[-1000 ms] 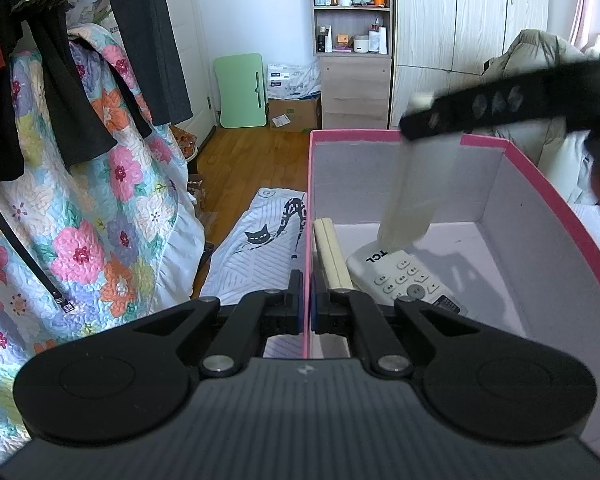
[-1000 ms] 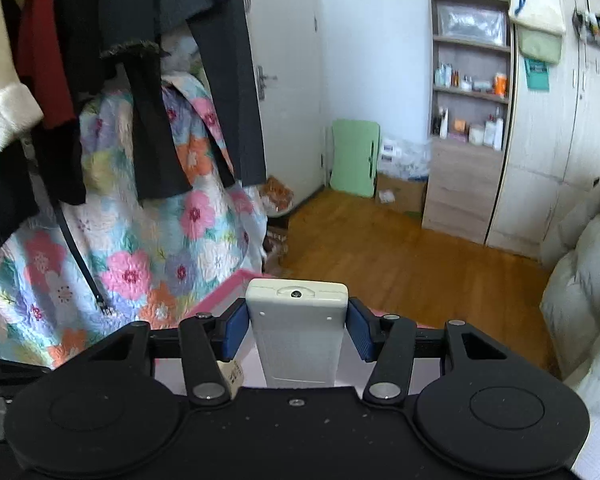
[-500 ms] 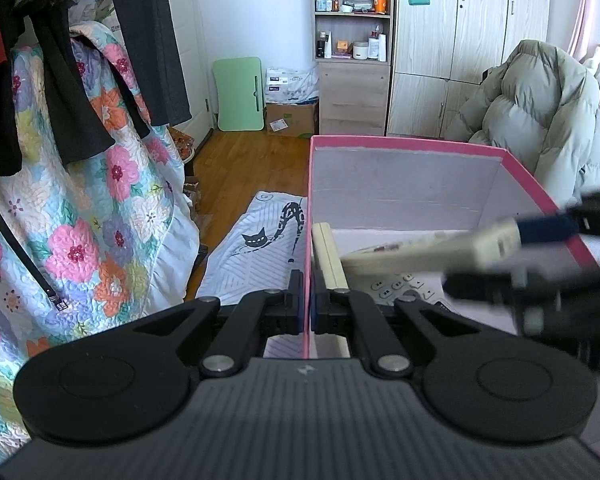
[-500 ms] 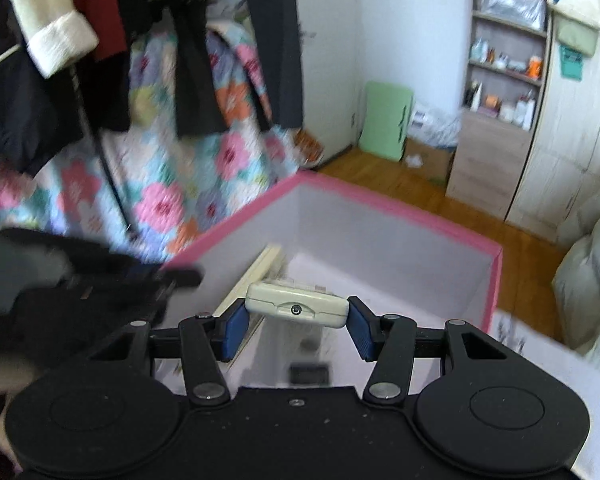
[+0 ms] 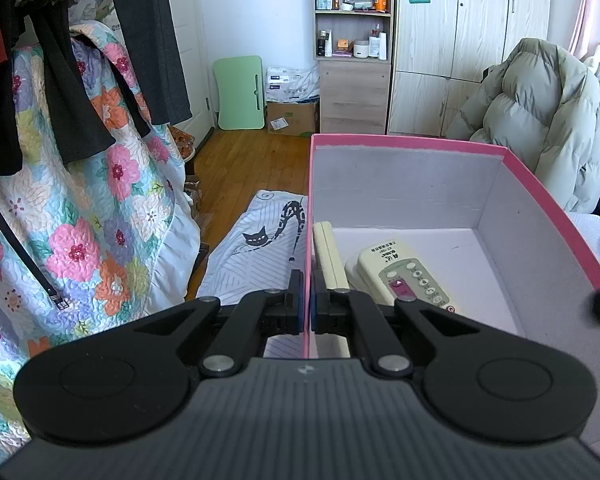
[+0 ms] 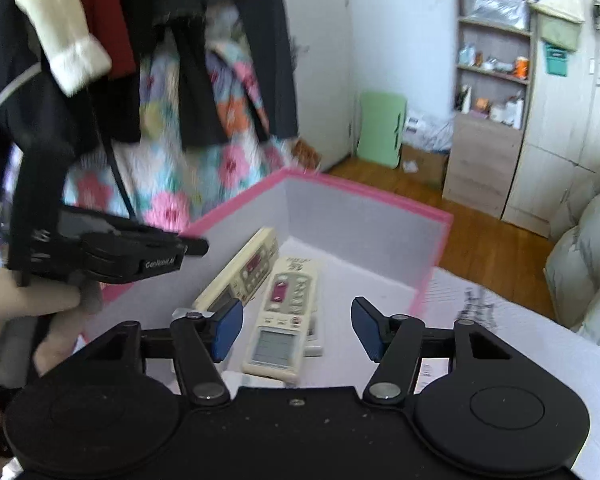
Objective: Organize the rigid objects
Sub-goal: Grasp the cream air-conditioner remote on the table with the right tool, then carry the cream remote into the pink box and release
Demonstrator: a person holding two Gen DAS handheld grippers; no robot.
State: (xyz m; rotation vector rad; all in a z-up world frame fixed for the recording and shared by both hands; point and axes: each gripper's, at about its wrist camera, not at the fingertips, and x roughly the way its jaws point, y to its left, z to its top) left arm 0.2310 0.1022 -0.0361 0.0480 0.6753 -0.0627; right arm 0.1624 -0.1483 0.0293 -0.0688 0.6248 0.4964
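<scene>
A pink-rimmed box with grey inner walls stands on a pale surface. My left gripper is shut on the box's left wall; the right wrist view shows it pinching the rim. A cream remote with a pink button lies flat inside the box, on top of a white remote. A second cream remote leans on the left wall. My right gripper hovers over the flat remote with its jaws opening, and the pads are clear of it.
Hanging dark clothes and a floral quilt fill the left side. A cat-print cloth lies beside the box. A puffer jacket sits at the right, with a shelf unit and a green board behind.
My right gripper swung over the box with the cream remote, lowered it and let it go; its jaws spread apart. My left gripper has stayed shut on the box wall.
</scene>
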